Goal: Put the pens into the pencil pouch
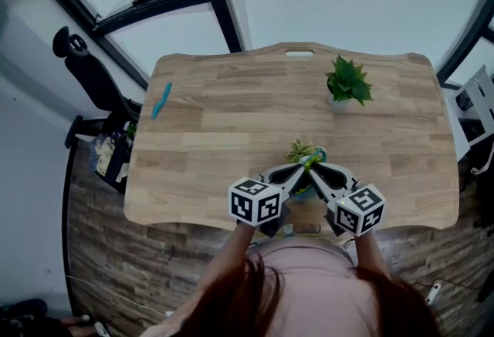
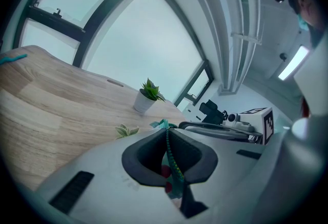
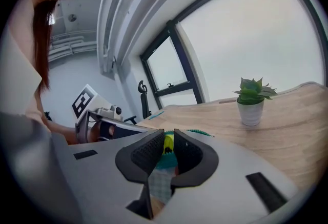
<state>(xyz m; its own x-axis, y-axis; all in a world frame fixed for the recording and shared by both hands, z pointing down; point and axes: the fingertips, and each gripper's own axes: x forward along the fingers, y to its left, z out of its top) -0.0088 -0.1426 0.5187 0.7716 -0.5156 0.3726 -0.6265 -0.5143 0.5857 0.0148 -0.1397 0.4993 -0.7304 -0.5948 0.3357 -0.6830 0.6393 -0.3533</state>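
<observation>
From the head view, the two grippers meet tip to tip over the near middle of the wooden counter (image 1: pixel 231 135). The left gripper (image 1: pixel 301 169) and right gripper (image 1: pixel 316 166) hide most of what lies under them there. Only a teal patch of the pencil pouch (image 1: pixel 306 193) and a yellow-green speck show at the tips. The left gripper view makes its grip plain: the fingers (image 2: pixel 148 159) are clenched on the pouch's edge. The beaded teal zipper (image 2: pixel 171 155) runs straight up between the pads, and patterned fabric hangs below. The right gripper view shows what the head view cannot: its fingers (image 3: pixel 148 152) are grasping a yellow-green pen (image 3: pixel 168 142) in a narrow gap. Only a short end of that pen is visible, with the teal of the pouch directly beneath it. A second, teal pen (image 1: pixel 161 99) lies well apart at the counter's far left. It is clear from above but only a thin streak at the frame edge in the gripper views. A potted plant (image 1: pixel 348 81) stands upright toward the far right. A small pale leafy thing (image 2: pixel 126 130) lies on the counter just beyond the grippers; what it is cannot be told. An office chair (image 1: pixel 89 65) stands beside the counter by the windows.
</observation>
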